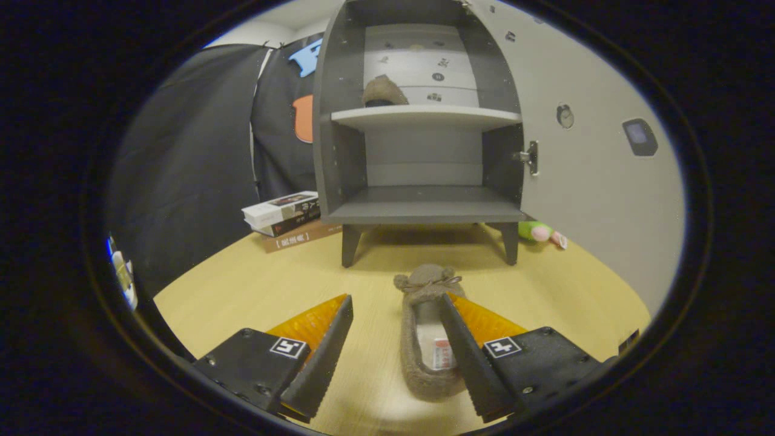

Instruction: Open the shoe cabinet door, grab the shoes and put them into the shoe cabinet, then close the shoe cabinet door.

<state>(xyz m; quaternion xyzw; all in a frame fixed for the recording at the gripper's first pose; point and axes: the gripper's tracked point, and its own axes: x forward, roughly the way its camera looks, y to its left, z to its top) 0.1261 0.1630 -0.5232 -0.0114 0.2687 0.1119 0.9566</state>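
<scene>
A pale wooden bench (254,284) carries the scene. Left of the bench's far edge hangs the booth's black cloth wall (194,151); a stack of books (284,215) lies before it. A green toy (536,231) rests at the far right.

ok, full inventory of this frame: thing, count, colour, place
shoe cabinet: 1, dark grey, on the table's far side, door open
cabinet door: 1, pale grey, swung open to the cabinet's right
shoe on shelf: 1, brown, upper shelf
shoe on table: 1, brown, between the fingers, against the right one
books: small stack, left of the cabinet
plush toy: 1, green and pink, by the cabinet's right leg
table: 1, light wood
gripper: 1, open, straddling the shoe
</scene>
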